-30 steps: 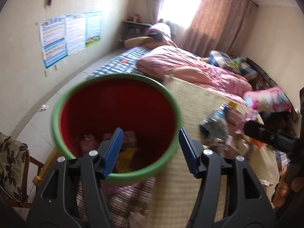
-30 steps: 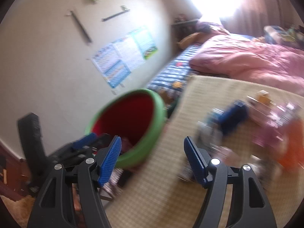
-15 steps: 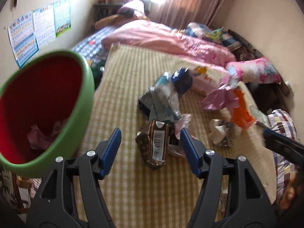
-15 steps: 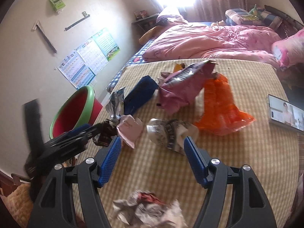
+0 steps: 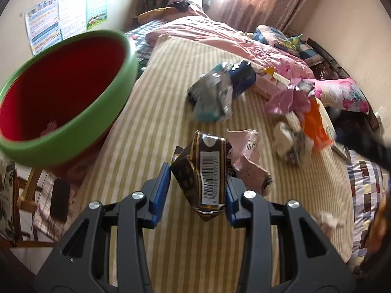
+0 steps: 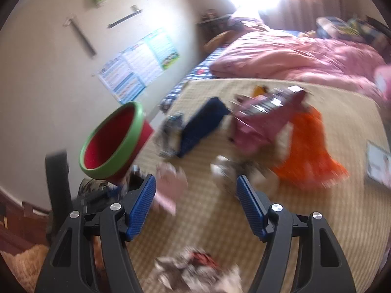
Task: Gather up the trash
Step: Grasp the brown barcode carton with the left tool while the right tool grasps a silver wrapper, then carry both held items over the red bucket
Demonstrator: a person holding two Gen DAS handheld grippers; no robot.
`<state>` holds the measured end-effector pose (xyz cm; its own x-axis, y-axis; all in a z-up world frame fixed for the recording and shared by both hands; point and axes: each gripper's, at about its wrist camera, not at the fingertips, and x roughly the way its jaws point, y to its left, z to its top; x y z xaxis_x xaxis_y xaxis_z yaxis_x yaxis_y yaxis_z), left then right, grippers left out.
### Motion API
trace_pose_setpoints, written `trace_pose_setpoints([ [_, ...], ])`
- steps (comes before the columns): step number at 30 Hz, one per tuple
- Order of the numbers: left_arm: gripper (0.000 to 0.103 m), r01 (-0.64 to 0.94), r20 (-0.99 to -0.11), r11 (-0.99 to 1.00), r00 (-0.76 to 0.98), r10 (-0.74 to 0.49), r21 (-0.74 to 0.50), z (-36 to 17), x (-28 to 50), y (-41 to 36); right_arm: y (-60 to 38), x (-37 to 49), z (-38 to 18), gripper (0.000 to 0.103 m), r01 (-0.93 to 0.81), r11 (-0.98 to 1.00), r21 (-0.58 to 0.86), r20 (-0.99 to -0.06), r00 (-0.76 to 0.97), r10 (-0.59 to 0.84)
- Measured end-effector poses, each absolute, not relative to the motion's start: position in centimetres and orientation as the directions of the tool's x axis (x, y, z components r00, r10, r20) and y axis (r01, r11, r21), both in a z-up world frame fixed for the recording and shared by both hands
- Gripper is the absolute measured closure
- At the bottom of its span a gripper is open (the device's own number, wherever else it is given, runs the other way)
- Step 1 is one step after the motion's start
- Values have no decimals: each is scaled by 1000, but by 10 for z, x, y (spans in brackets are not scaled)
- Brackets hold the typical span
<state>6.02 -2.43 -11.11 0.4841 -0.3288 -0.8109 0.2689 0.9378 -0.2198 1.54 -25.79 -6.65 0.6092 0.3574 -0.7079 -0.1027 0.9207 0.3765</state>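
A crumpled brown drink carton [image 5: 207, 171] with a white barcode stands on the striped mat. My left gripper [image 5: 198, 178] straddles it, jaws closing, and both blue pads touch its sides. A pale pink wrapper [image 5: 246, 156] lies against the carton's right side. The red bin with a green rim [image 5: 73, 127] is tilted at the mat's left edge, with a little trash inside. My right gripper [image 6: 195, 180] hovers open over the mat, nothing between its pads. In its blurred view, crumpled paper [image 6: 195, 271] lies below it and the bin [image 6: 136, 131] is to the left.
More trash lies farther back on the mat: silver and blue bags [image 5: 220, 90], a pink bag [image 5: 286, 100], an orange bag [image 5: 315, 124] and a white crumpled wrapper [image 5: 286, 139]. Pink bedding [image 5: 220, 34] lies behind. A phone [image 6: 378, 163] rests at the mat's right.
The left gripper swung from over the bin to the trash pile, came down around the brown carton and narrowed onto it. The right gripper swept across the mat and stayed open.
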Motion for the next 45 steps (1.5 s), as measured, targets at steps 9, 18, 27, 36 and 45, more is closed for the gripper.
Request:
trace_pose_setpoints([
  [9, 64, 180, -826, 963, 497, -266, -201, -118, 34, -1, -195, 96, -86, 37, -211, 902, 377, -751, 500, 431],
  [18, 48, 139, -814, 967, 522, -256, -215, -113, 31, 13, -174, 140, -124, 66, -172, 923, 344, -828, 408, 385],
  [27, 45, 148, -807, 964, 528, -264, -219, -111, 34, 14, -194, 101, -93, 96, -243, 859, 450, -729, 456, 511],
  [36, 58, 147, -830, 962, 487, -273, -230, -121, 40, 9, -217, 53, -81, 96, -241, 821, 517, -674, 478, 564],
  [45, 62, 108, -796, 969, 553, -245, -223, -106, 35, 21, -225, 34, -72, 96, -233, 823, 518, -651, 517, 556],
])
